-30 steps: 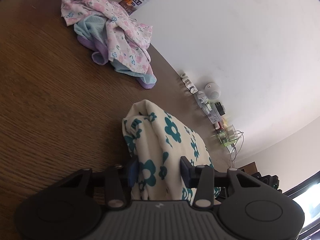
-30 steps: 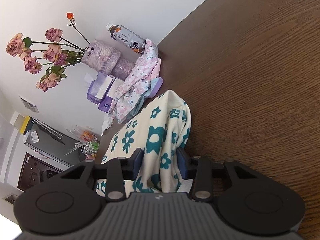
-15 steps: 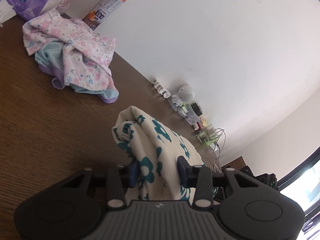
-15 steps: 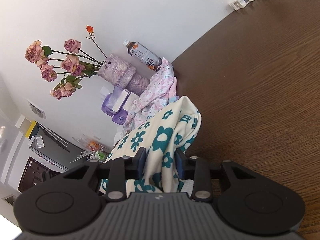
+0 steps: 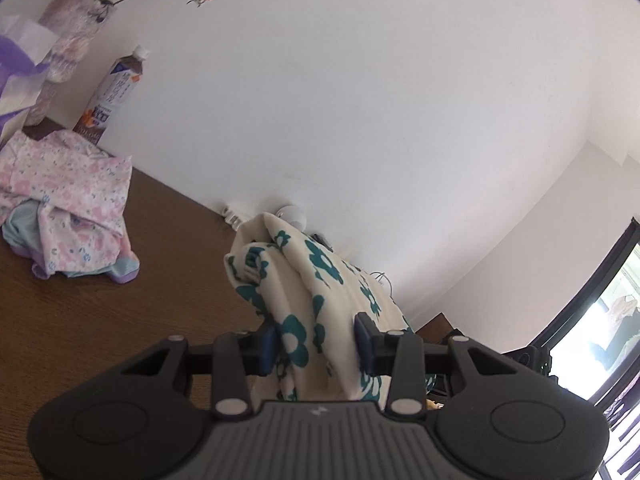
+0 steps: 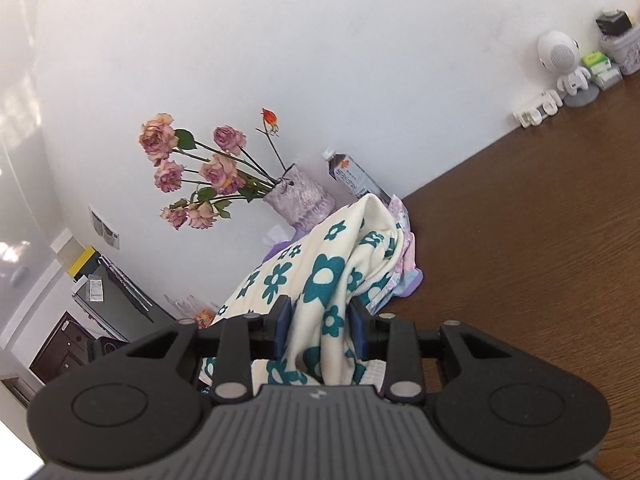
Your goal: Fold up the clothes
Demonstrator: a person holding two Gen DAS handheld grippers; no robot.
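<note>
A cream garment with teal flowers [image 5: 304, 280] is bunched between the blue pads of my left gripper [image 5: 316, 346], which is shut on it and holds it above the brown table [image 5: 80, 320]. In the right wrist view the same cream garment [image 6: 320, 276] is pinched by my right gripper [image 6: 320, 322], also shut on the cloth. The fabric stretches away from each gripper toward the other side and hides what lies behind it. A crumpled pile of pink floral and light blue clothes [image 5: 60, 204] lies on the table at the left.
Against the white wall stand a vase of dried roses [image 6: 296, 200], a drink bottle [image 5: 112, 96] and purple tissue packs [image 5: 16, 64]. Small white gadgets and a round speaker figure [image 6: 560, 60] line the table's far edge. A dark cabinet [image 6: 64, 344] stands beyond the table.
Both grippers have risen with the cream garment, lifting it off the table. The views tilted up, so more wall shows and the clothes pile sits lower and farther left.
</note>
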